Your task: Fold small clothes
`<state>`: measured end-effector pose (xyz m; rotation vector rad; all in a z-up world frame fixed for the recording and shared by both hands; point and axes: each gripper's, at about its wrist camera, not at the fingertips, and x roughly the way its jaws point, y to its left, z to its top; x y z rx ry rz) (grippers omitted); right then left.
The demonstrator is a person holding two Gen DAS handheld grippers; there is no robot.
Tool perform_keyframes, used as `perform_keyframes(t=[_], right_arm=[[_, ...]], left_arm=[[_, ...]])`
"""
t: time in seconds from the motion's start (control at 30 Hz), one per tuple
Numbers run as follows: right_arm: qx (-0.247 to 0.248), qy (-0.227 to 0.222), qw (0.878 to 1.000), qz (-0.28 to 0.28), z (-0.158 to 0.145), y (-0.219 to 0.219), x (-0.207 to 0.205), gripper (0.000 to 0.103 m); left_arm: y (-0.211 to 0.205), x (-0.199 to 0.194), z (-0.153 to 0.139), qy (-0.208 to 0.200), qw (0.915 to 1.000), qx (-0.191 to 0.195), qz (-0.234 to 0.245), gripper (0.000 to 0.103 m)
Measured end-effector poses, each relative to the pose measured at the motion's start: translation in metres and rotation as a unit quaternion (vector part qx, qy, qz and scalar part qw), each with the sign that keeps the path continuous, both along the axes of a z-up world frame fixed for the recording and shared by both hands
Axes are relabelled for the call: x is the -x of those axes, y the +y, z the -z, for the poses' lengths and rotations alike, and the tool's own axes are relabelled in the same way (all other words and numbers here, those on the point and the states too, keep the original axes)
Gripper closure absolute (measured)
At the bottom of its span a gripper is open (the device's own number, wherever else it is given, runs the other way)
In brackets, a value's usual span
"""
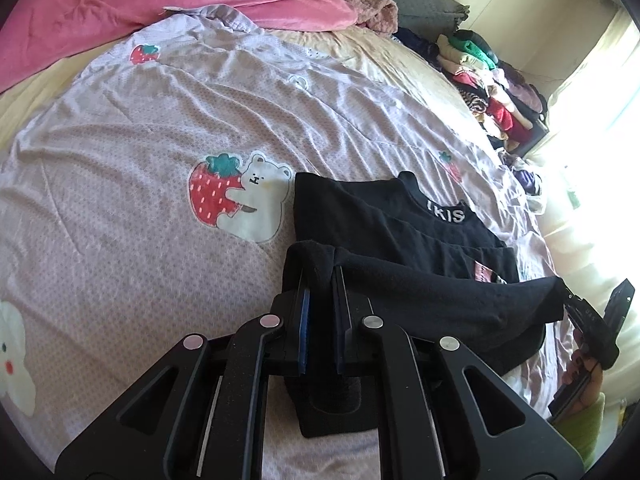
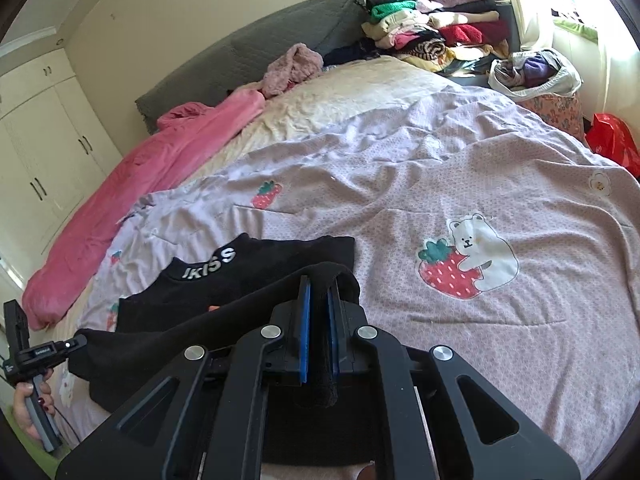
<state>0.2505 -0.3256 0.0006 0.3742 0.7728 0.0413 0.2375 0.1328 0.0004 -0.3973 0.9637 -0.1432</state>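
Note:
A small black top [image 1: 380,216] with white letters on its collar lies on the lilac strawberry-and-bear bedspread [image 1: 140,128], sleeves folded in. Its lower hem is lifted and stretched between both grippers, doubled toward the collar. My left gripper [image 1: 322,276] is shut on one corner of the hem, black cloth wrapped over its fingers. In the same view the right gripper [image 1: 566,300] holds the other corner at the right. In the right wrist view my right gripper [image 2: 320,288] is shut on the top [image 2: 256,264], and the left gripper [image 2: 82,340] is pinching the far corner, with a hand on its handle.
A pink blanket [image 2: 140,184] lies along one side of the bed, below a grey headboard [image 2: 260,48]. Stacked folded clothes [image 2: 432,28] and a full bag of clothes [image 2: 536,72] stand near the bright window. A red bag [image 2: 612,140] sits beside the bed, and white wardrobes [image 2: 40,140] stand behind.

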Motion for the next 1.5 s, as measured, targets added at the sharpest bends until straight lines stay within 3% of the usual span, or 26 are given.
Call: perform_keyframes(t=[0.1, 0.17, 0.23, 0.3, 0.37, 0.47, 0.63, 0.9, 1.0, 1.13, 1.4, 1.5], right_arm=[[-0.001, 0.020, 1.000, 0.007, 0.011, -0.002, -0.007, 0.096], [-0.013, 0.027, 1.000, 0.008, 0.015, -0.005, -0.008, 0.094], [-0.011, 0.022, 1.000, 0.013, 0.012, -0.007, -0.004, 0.084], [-0.012, 0.014, 1.000, 0.011, 0.007, -0.008, 0.002, 0.064], [-0.003, 0.001, 1.000, 0.011, -0.001, -0.007, 0.014, 0.057], [0.010, -0.010, 1.000, -0.001, -0.008, 0.000, 0.029, 0.057], [0.021, -0.023, 0.999, -0.015, -0.015, 0.017, 0.057, 0.057], [0.092, -0.004, 0.992, -0.090, -0.002, 0.072, 0.080, 0.057], [0.101, 0.011, 0.988, -0.112, 0.010, 0.089, 0.080, 0.057], [0.115, 0.019, 0.986, -0.121, 0.021, 0.100, 0.078, 0.057], [0.168, 0.043, 0.979, -0.107, 0.042, 0.104, 0.056, 0.059], [0.167, 0.039, 0.979, -0.109, 0.044, 0.104, 0.047, 0.059]], left_arm=[[0.001, -0.006, 0.004, 0.002, 0.9999, -0.013, -0.005, 0.093], [0.004, -0.006, 0.005, 0.002, 1.0000, 0.000, -0.004, 0.089], [0.008, -0.002, 0.002, -0.003, 1.0000, 0.007, -0.005, 0.084], [0.011, 0.005, -0.005, -0.016, 0.9998, -0.002, -0.007, 0.083], [0.011, 0.012, -0.012, -0.031, 0.9994, -0.012, -0.008, 0.083], [0.006, 0.027, -0.025, -0.056, 0.9974, -0.044, -0.003, 0.072], [-0.019, 0.055, -0.035, -0.089, 0.9901, -0.103, 0.035, 0.072], [-0.074, 0.082, 0.000, -0.062, 0.9818, -0.135, 0.118, 0.072], [-0.089, 0.086, 0.012, -0.059, 0.9773, -0.161, 0.125, 0.072], [-0.106, 0.085, 0.023, -0.070, 0.9630, -0.222, 0.136, 0.072], [-0.106, 0.065, 0.035, -0.064, 0.9586, -0.248, 0.124, 0.072], [-0.107, 0.059, 0.035, -0.068, 0.9576, -0.252, 0.123, 0.072]])
